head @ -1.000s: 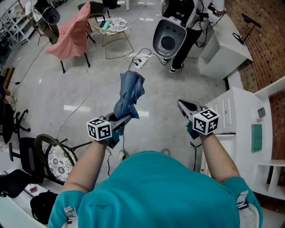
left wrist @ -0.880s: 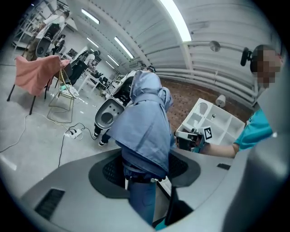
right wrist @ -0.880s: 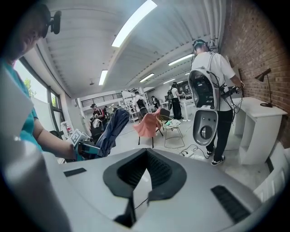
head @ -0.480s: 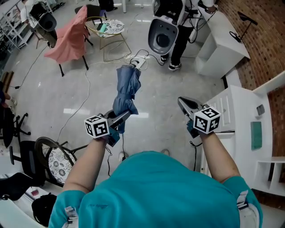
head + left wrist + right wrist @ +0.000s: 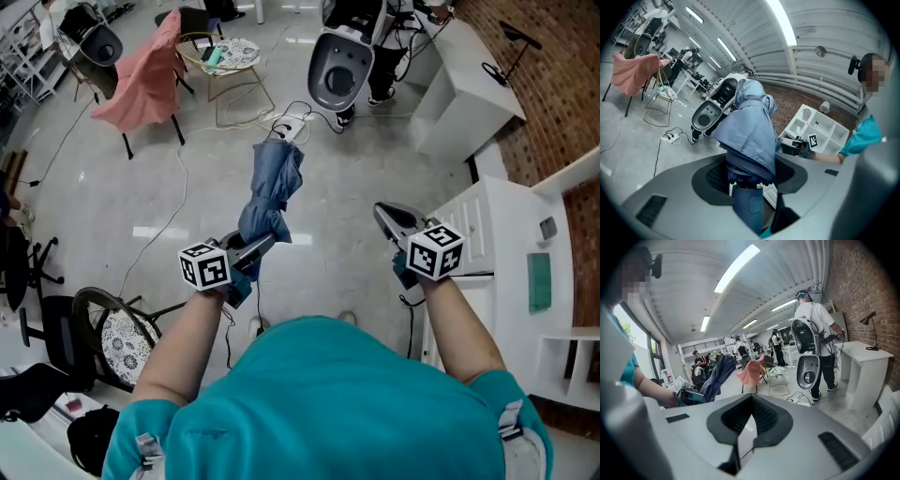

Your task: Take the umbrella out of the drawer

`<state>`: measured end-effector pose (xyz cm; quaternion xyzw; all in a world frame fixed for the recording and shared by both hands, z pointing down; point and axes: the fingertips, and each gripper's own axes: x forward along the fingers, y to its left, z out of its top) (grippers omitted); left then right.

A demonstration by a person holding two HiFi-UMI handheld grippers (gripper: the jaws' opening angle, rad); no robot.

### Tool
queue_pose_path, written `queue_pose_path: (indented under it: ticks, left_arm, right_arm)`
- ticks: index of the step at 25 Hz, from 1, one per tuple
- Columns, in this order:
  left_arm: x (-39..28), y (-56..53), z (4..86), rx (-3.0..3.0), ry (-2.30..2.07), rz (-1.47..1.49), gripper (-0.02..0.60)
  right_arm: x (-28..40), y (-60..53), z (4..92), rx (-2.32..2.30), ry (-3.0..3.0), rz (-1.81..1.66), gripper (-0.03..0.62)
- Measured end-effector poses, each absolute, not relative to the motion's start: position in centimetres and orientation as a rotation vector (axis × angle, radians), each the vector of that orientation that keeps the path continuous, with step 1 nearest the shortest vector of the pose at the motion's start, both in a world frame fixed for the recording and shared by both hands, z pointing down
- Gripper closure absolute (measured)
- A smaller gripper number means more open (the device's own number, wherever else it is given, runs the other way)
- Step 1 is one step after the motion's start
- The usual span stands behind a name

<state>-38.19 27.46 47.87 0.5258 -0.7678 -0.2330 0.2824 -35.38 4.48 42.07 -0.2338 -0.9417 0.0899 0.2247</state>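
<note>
A folded blue umbrella stands up and away from my left gripper, which is shut on its lower end just above the handle. In the left gripper view the umbrella fills the middle, its dark blue handle between the pads of the left gripper. My right gripper hovers to the right, next to the white drawer cabinet. Its jaws meet at the tips with nothing between them. In the right gripper view the right gripper points into the room and the umbrella shows at the left.
A chair draped in pink cloth and a wire chair stand at the back left. A power strip with cables lies on the floor ahead. A person carrying a white device stands beyond it. A black chair stands at the lower left.
The umbrella has tipped slightly in my left gripper. Both grippers stay about where they were. The person with the white device has stepped further back.
</note>
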Motion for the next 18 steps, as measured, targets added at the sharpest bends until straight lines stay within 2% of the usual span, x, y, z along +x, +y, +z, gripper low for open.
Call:
queue_pose_path:
  ticks: [18]
  left_arm:
    - [-37.87,27.39,47.63,1.4,-2.059,-0.639,0.353]
  right_arm:
    - [-35.11,4.33,41.93,-0.648,-2.598,0.199,0.574]
